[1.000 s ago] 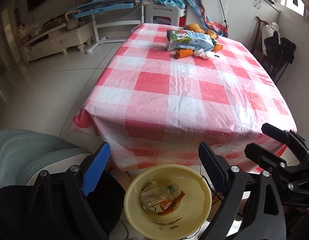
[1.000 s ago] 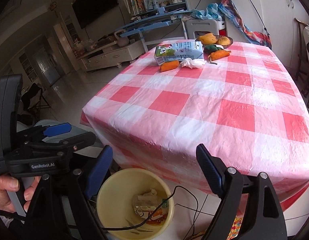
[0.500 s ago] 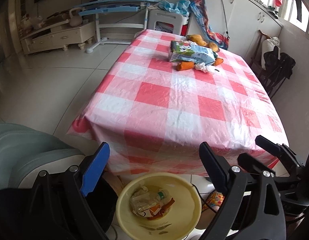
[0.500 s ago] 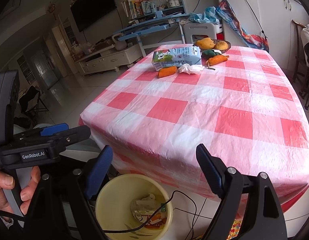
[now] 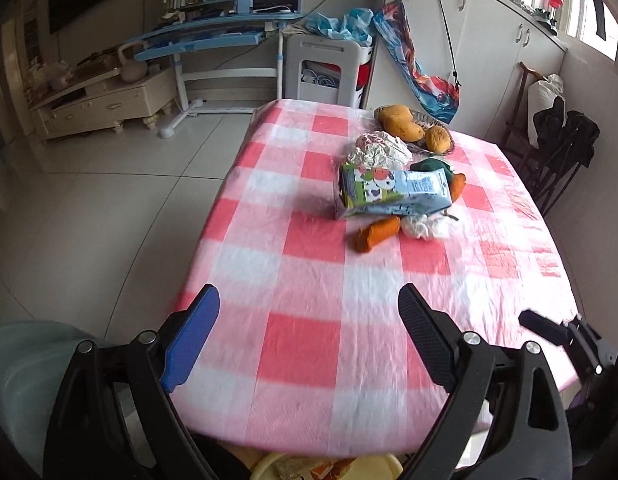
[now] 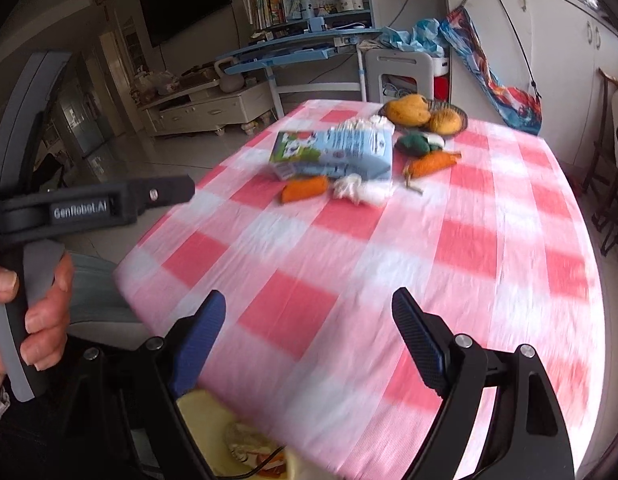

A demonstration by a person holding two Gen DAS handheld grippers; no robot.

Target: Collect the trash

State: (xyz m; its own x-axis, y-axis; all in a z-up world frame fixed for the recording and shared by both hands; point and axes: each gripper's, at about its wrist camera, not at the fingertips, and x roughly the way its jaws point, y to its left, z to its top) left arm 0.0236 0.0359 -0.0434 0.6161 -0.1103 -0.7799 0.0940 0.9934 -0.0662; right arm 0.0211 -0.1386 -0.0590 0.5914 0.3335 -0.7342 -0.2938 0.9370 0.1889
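Both grippers, left [image 5: 309, 332] and right [image 6: 309, 330], have risen over the table [image 5: 309, 280], jaws spread, empty; bin [image 6: 213, 412] now mostly hidden; carton [image 5: 393, 194] far.

A glossy, slightly wrinkled plastic cloth covers the worktop [image 5: 309, 264]. The milk carton [image 5: 393, 194] looks like coated printed card, the white wad [image 5: 423, 227] beside it is probably soft tissue, though blurred. The floor [image 5: 109, 200] is polished tile.
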